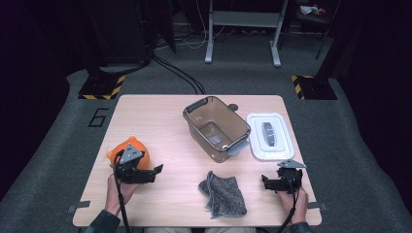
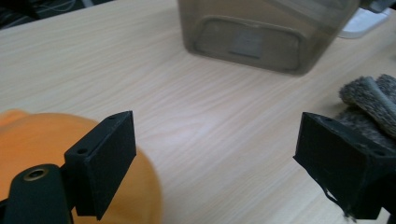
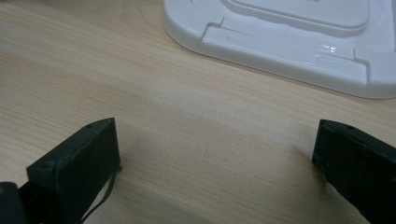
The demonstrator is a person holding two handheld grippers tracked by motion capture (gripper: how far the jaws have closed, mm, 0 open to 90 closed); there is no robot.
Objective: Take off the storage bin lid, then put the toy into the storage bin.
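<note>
An orange soft toy (image 1: 125, 149) lies at the table's left side. My left gripper (image 1: 153, 174) hovers just in front of it, pointing right, jaws wide apart and empty. In the left gripper view the toy (image 2: 28, 140) bulges behind the left jaw of that gripper (image 2: 215, 140). A crumpled grey cloth (image 1: 224, 194) lies near the front edge, between the two hands. My right gripper (image 1: 265, 183) rests low at the front right, open with nothing between its fingers. In the right gripper view its jaws (image 3: 217, 140) frame bare wood.
A clear brownish tub (image 1: 216, 127) with grey latches stands empty at the table's middle back. Its white lid (image 1: 270, 136) lies flat to its right, just beyond my right gripper. The tub (image 2: 261, 37) and the cloth (image 2: 369, 98) lie ahead of the left jaws.
</note>
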